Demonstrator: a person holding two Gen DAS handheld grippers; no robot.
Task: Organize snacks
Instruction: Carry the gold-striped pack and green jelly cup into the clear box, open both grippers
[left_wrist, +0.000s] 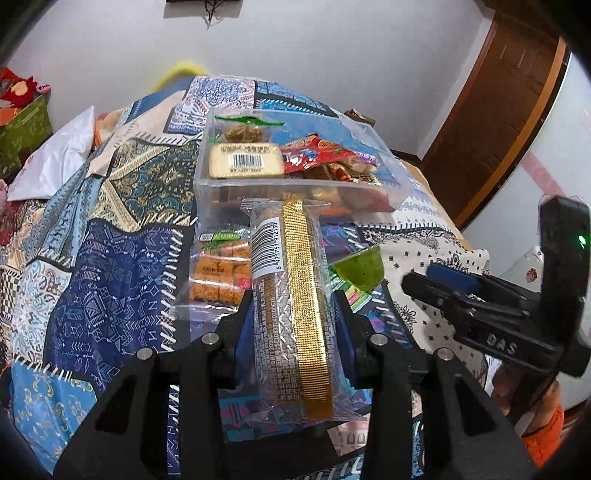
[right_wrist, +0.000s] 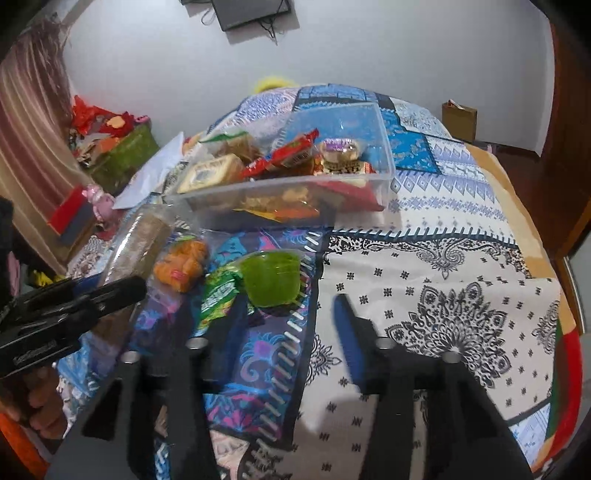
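Snacks being sorted on a quilted bed (right_wrist: 424, 266)

Left claw (left_wrist: 293, 306) is clenched on a long clear-wrapped biscuit packet (left_wrist: 288, 295) with a gold strip, held above the quilt just in front of the clear plastic box (left_wrist: 207, 192), which already holds several snacks. Right claw (right_wrist: 291, 314) is released, its fingers spread with nothing between them, just behind a green jelly cup (right_wrist: 271, 278). Beside the cup on the bed lie a green wrapper (right_wrist: 218, 299) and an orange snack pack (right_wrist: 181, 266).
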